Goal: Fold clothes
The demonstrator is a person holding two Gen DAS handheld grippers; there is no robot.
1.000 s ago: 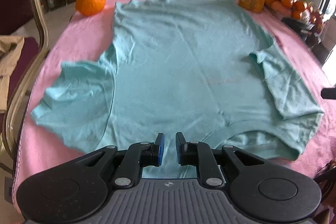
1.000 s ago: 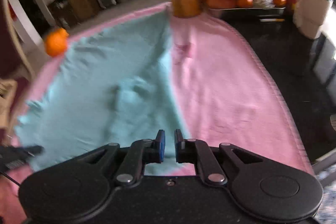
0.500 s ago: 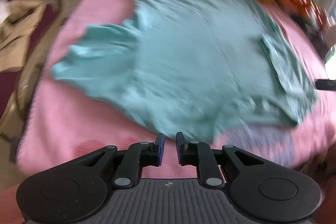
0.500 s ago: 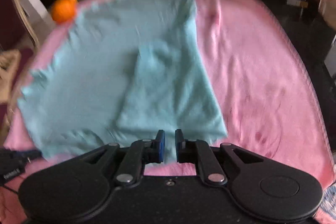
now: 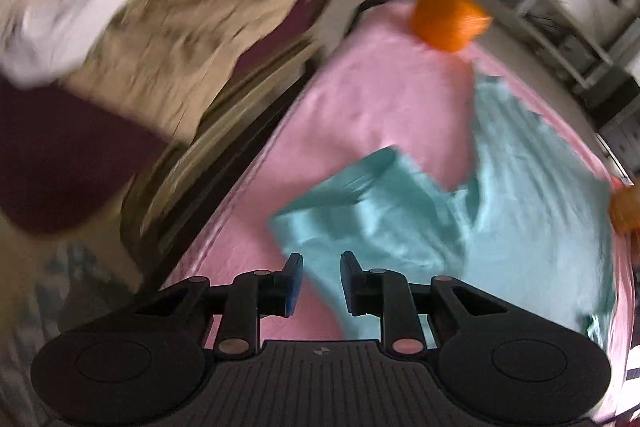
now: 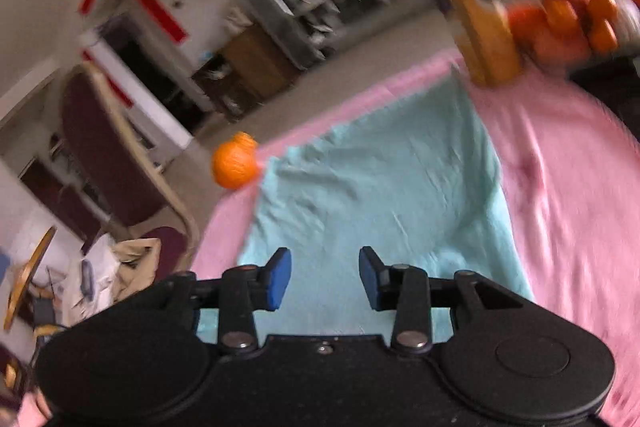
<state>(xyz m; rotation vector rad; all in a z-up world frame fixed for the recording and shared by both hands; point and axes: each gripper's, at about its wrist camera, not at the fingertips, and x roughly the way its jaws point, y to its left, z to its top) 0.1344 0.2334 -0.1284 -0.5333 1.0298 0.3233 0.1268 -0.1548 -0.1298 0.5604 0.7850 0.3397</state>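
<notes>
A light teal T-shirt (image 5: 520, 211) lies spread on a pink cloth (image 5: 376, 99) that covers the table. Its left sleeve (image 5: 352, 203) sticks out toward the table's left edge. My left gripper (image 5: 320, 283) is open and empty, just above the near edge of that sleeve. In the right wrist view the shirt (image 6: 380, 187) lies flat with its right side folded in. My right gripper (image 6: 324, 275) is open and empty above the shirt's near part.
An orange (image 5: 448, 19) sits at the table's far left corner, also in the right wrist view (image 6: 234, 165). A chair with beige and white clothes (image 5: 152, 27) stands left of the table. A yellow-orange bottle (image 6: 468, 3) and a fruit tray (image 6: 572, 19) stand at the far right.
Both grippers have opened from nearly shut. The left gripper has swung left to the shirt's left sleeve. The right gripper has moved over the shirt's body and tilted.
</notes>
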